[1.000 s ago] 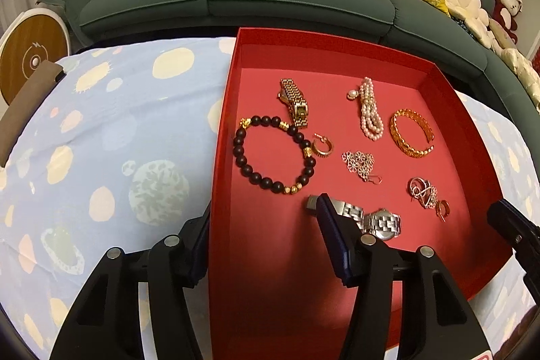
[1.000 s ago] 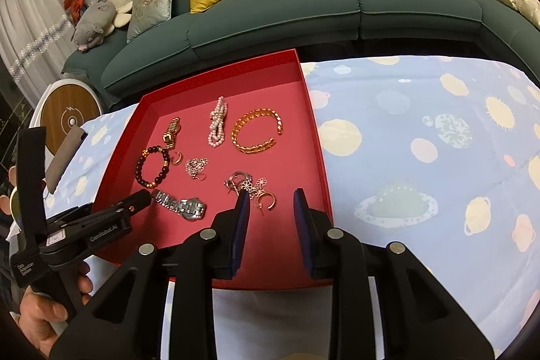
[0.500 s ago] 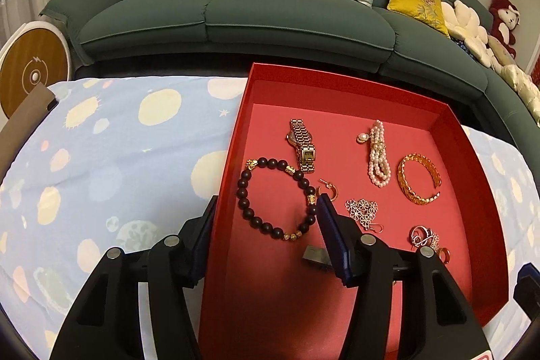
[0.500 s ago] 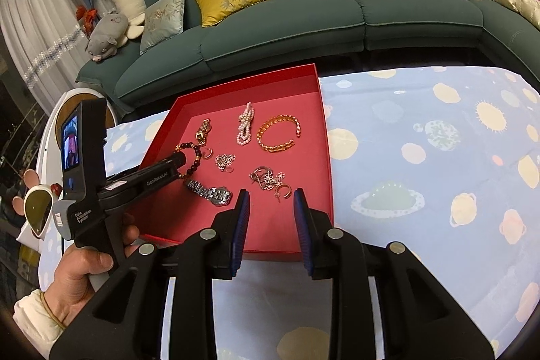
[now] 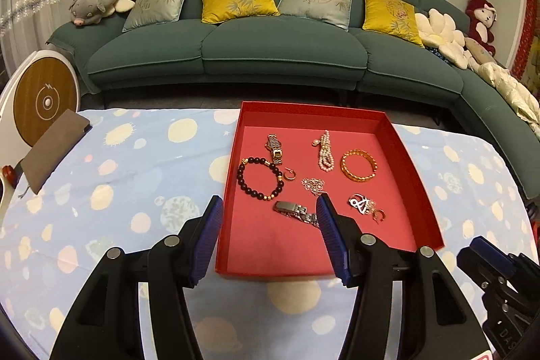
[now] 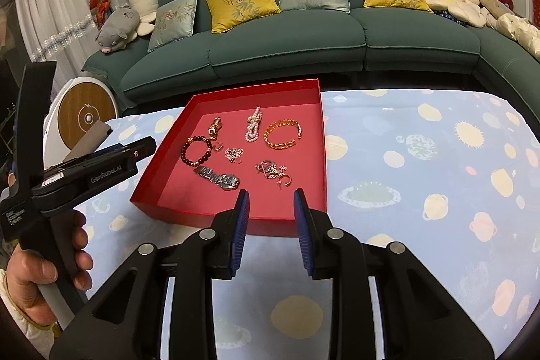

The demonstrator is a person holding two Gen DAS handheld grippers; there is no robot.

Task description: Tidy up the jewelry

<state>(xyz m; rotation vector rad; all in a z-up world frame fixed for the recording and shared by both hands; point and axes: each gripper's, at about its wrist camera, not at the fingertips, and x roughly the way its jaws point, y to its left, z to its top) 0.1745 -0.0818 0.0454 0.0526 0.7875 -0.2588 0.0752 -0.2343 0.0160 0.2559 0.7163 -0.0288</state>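
The red tray (image 5: 410,164) sits mid-frame on the planet-print cloth (image 5: 111,177), its low walls ringing the jewelry; wide bare cloth lies left of it in the left view and right of it in the right view. The silver watch (image 6: 217,178) lies nearest the tray's lower edge. The left gripper (image 5: 270,238) is about half open and empty. The right gripper (image 6: 271,225) stands narrower, also empty, below the tray's near wall.

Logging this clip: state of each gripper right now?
Left gripper: open, holding nothing.
Right gripper: open, narrower gap, holding nothing.
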